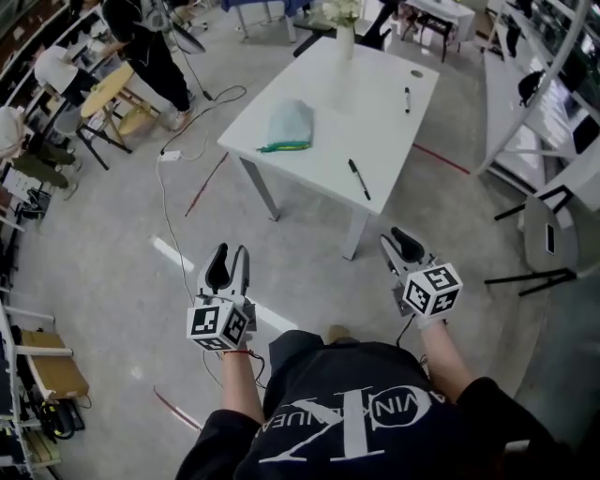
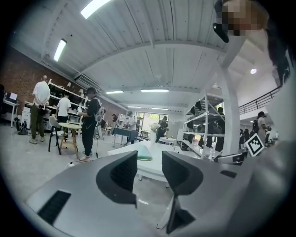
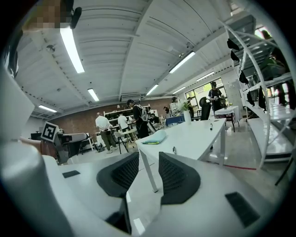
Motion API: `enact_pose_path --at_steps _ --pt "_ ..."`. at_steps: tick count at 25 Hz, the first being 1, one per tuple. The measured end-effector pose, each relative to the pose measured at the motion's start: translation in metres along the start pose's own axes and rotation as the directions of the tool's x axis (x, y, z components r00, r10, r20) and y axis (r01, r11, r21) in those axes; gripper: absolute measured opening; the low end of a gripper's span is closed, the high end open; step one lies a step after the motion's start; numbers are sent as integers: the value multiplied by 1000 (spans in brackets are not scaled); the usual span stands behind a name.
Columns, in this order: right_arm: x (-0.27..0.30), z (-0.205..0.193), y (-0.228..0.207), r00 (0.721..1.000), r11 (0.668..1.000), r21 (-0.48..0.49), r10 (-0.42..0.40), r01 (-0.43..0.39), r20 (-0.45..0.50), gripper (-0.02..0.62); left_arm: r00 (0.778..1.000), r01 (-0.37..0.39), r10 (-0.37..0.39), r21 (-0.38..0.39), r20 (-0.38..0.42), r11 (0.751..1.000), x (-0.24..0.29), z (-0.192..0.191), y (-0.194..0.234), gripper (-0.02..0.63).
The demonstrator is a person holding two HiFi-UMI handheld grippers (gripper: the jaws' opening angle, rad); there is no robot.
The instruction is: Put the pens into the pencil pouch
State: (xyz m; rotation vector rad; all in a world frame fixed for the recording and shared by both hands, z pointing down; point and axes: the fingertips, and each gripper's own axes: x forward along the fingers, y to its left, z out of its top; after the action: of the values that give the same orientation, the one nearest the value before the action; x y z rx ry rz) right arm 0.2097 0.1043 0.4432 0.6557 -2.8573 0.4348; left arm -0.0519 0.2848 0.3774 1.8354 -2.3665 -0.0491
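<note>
A white table (image 1: 366,112) stands ahead of me on the grey floor, out of reach. On it lie a pale blue-green pencil pouch (image 1: 289,124) with a green edge, one black pen (image 1: 359,178) near the front edge and a second black pen (image 1: 407,99) further back. My left gripper (image 1: 230,255) and right gripper (image 1: 398,242) hover over the floor, short of the table, both open and empty. In the left gripper view the pouch (image 2: 144,152) shows between the jaws of the left gripper (image 2: 149,169). The right gripper view shows the pouch (image 3: 156,137) and the near pen (image 3: 174,150) beyond the right gripper (image 3: 148,173).
A vase of white flowers (image 1: 344,28) stands at the table's far edge. A person (image 1: 150,47) and a round wooden stool (image 1: 108,89) are at the back left. A cable (image 1: 169,202) trails over the floor. White shelving (image 1: 553,75) and a chair (image 1: 548,234) stand at the right.
</note>
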Motion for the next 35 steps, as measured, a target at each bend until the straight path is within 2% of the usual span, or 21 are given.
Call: enact_pose_path --at_steps 7,11,18,22,30,35 --pt "-5 -2 -20 999 999 31 -38 38 1 143 998 65 -65 19 -5 998 37 8 -15 161" --pt "6 -5 -28 998 998 40 -56 57 -12 143 994 110 -110 1 -20 994 64 4 -15 161" --pt "54 3 -41 995 993 64 -95 96 -24 143 987 158 -158 -7 -25 987 118 15 15 161" --pt "87 1 -51 989 988 78 -126 132 -72 141 984 166 -167 -22 -59 986 149 14 37 161" --pt "147 -29 -98 928 951 80 -268 297 -260 133 973 188 -191 -37 -131 982 200 -1 75 161" --pt "171 -46 -116 869 931 35 -326 364 -371 126 965 199 -204 -48 -163 979 224 -7 101 161"
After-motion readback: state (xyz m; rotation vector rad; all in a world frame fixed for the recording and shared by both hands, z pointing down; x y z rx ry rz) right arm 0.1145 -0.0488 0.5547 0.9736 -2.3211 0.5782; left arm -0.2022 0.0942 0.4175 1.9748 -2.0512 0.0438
